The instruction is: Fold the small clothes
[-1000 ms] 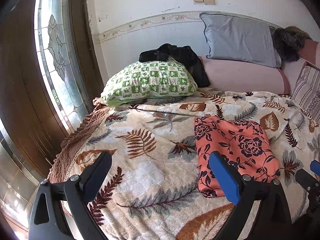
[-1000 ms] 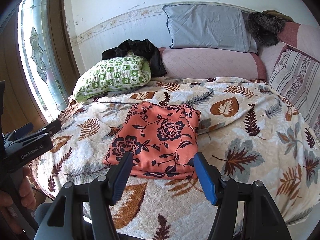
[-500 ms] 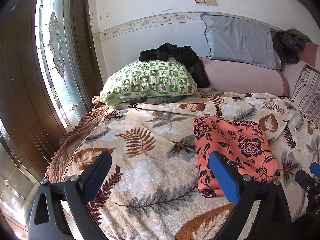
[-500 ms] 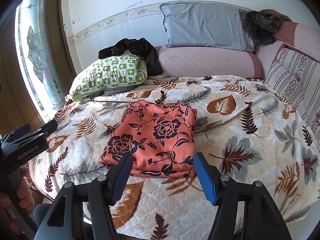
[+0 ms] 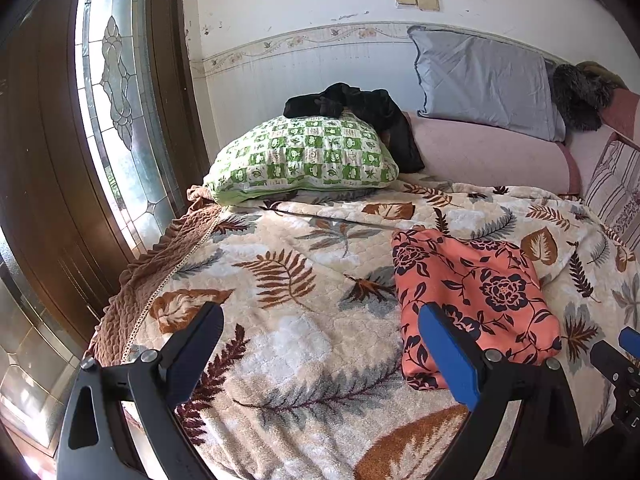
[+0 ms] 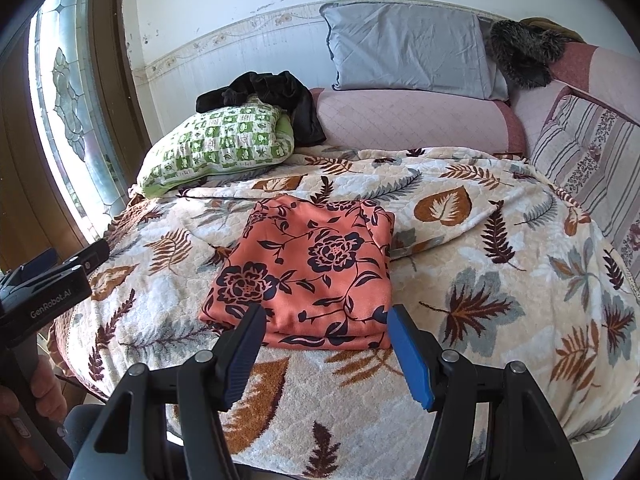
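hovering grippers: both tools hang above the near edge of the bed, touching nothing.
right gripper [image 6: 322, 346]: black frame with blue pads, jaws spread wide and empty, aimed at the near hem of the garment.
left gripper [image 5: 320, 354]: same black and blue build, jaws spread wide and empty, over bare blanket to the left of the garment.
person: a hand [image 6: 38, 388] grips the left tool's handle at the lower left of the right wrist view.
task garment: a coral-orange floral-print cloth [image 6: 308, 270], folded into a flat stacked rectangle with layered edges showing at its near side, lies in the middle of the bed just beyond the right gripper.
resting surface: a cream plush blanket with brown and grey leaf print [image 6: 500, 280] covers the bed; the garment sits flat on it.
progress: this piece looks fully folded; by my reading little is left beyond squaring it or moving on.
possible next item: a crumpled black garment [image 6: 276, 94] lies on a green-and-white checked pillow [image 6: 216, 148] at the far left; whether it belongs to the task i cannot tell.
containers: no basket, box or drawer shows in either view, so nothing is held in one.
far end: a grey pillow [image 6: 408, 52] leans on the wall above a pink bolster [image 6: 416, 124].
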